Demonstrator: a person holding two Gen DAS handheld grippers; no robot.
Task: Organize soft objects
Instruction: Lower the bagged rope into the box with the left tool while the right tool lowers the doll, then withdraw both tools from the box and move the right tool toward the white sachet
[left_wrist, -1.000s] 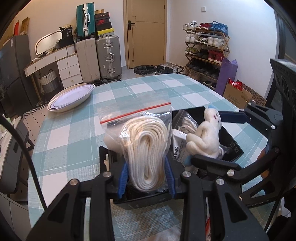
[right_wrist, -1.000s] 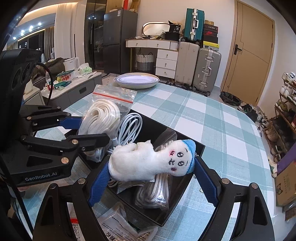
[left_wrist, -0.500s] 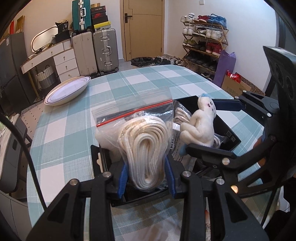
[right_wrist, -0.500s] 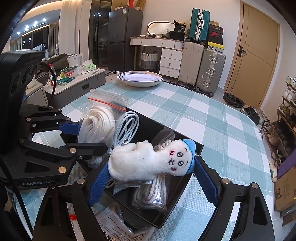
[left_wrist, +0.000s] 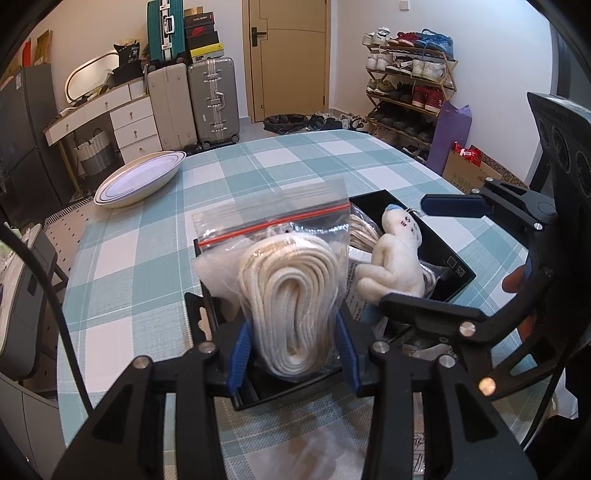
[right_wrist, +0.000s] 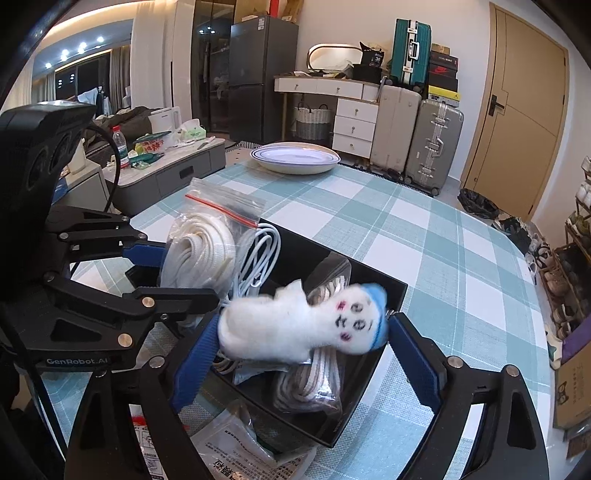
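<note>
The plush toy (right_wrist: 303, 326), white with a blue cap and a drawn face, was seen lying crosswise between the blue pads of the right gripper (right_wrist: 301, 356), above the black tray (right_wrist: 384, 291). The toy's outline was blurred. The right jaws had just been opening and stood wide; a small gap showed at the cap end, so the pads were not pressing on the toy. Whether the left-hand pad was touching the toy's foot end could not be told.

The left gripper (left_wrist: 293, 341) was placed around the lower end of a clear zip bag (left_wrist: 273, 229) holding a coil of white rope (left_wrist: 291, 295). Its jaws had just been opening; the bag was between them with the blue pads against its sides, and the bag stood upright in the near end of the tray.

Inside the tray, a white cable (right_wrist: 258, 254) was seen just beside the rope bag, and a second bagged coil of rope (right_wrist: 314, 376) lay beneath the toy. A printed plastic packet (right_wrist: 255, 458) lay on the cloth against the near edge of the tray.

The tray rested on a table covered by a teal-and-white checked cloth (left_wrist: 147, 266). A white oval dish (left_wrist: 140, 177) with a blue rim stood well apart, at the far edge of the table. Suitcases (left_wrist: 212, 103) were stacked against the far wall.
</note>
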